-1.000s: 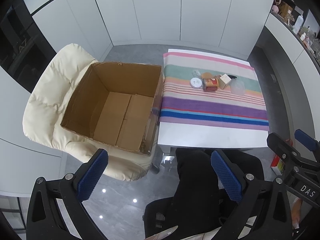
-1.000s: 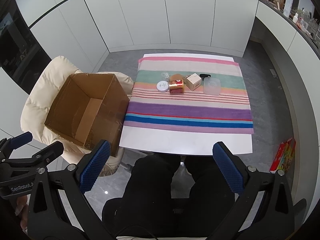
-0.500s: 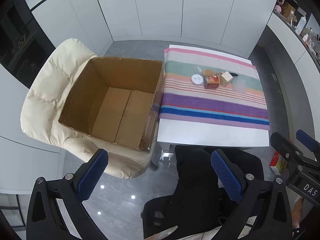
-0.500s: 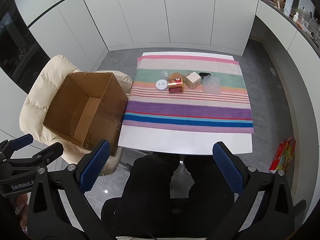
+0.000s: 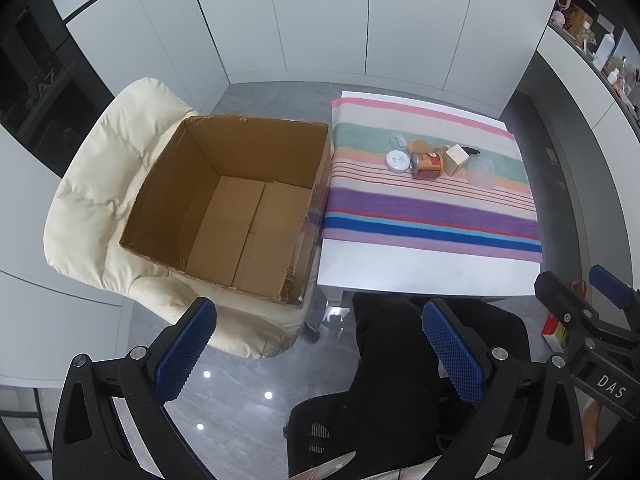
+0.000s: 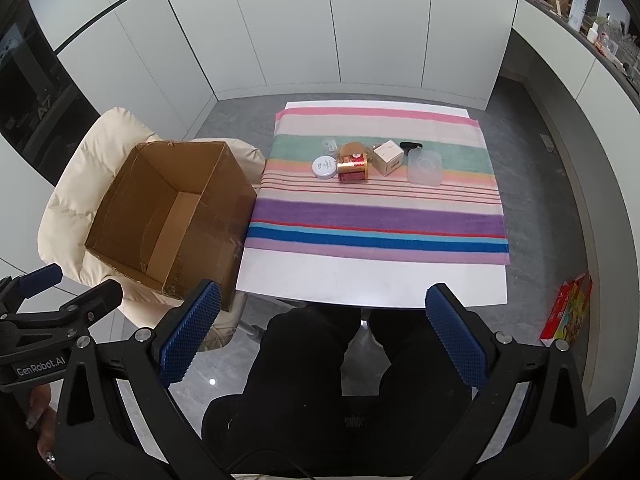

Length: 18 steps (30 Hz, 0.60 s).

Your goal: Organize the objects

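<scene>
Objects sit clustered on the striped woven cloth (image 6: 376, 216) covering your white table (image 6: 372, 280): a round white lid (image 6: 324, 167), a red-and-gold cylindrical can (image 6: 352, 167), a small cream cube box (image 6: 388, 157), a clear plastic tub (image 6: 425, 168). Your open corrugated cardboard box (image 5: 224, 204) rests on the quilted cream chair (image 5: 96, 184). Your left gripper (image 5: 318, 354) and right gripper (image 6: 324, 336) both stand spread wide, holding nothing, ribbed blue pads (image 6: 191, 334) apart.

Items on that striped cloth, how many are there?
6, clustered: small clear container, white round tin, brown lid, red-gold can, white box, clear tub; a black object behind is partly hidden.
</scene>
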### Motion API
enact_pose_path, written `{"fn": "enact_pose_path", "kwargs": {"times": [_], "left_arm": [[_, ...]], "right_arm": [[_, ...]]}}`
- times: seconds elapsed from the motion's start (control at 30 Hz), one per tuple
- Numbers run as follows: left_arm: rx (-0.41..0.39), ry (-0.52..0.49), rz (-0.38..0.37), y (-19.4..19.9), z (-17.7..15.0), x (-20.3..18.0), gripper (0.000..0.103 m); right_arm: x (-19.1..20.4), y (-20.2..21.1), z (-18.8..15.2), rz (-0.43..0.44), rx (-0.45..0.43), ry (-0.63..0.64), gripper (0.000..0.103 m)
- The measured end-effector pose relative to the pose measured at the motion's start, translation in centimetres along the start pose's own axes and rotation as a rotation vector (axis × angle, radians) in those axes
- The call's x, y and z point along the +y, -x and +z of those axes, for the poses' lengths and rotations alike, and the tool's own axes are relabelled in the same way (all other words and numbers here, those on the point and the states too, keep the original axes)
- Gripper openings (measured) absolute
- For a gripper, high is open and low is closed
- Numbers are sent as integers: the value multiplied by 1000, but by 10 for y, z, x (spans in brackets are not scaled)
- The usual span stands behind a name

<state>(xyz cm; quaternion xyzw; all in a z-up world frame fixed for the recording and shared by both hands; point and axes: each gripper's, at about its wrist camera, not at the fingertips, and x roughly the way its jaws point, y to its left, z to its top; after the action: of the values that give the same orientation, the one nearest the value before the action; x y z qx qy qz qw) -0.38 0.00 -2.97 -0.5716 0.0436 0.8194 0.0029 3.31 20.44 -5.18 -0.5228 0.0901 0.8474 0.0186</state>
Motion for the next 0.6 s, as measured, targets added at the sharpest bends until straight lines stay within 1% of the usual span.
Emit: {"fn": "enact_pose_path", "kwargs": {"times": [0.3, 0.6], "left_arm": [[7, 13, -22, -1, 0, 6, 103], [13, 14, -25, -3, 0, 0, 103]], "right_arm": [[2, -1, 1, 4, -1, -2, 103], [-2, 1, 5, 4, -8, -7, 103]]}}
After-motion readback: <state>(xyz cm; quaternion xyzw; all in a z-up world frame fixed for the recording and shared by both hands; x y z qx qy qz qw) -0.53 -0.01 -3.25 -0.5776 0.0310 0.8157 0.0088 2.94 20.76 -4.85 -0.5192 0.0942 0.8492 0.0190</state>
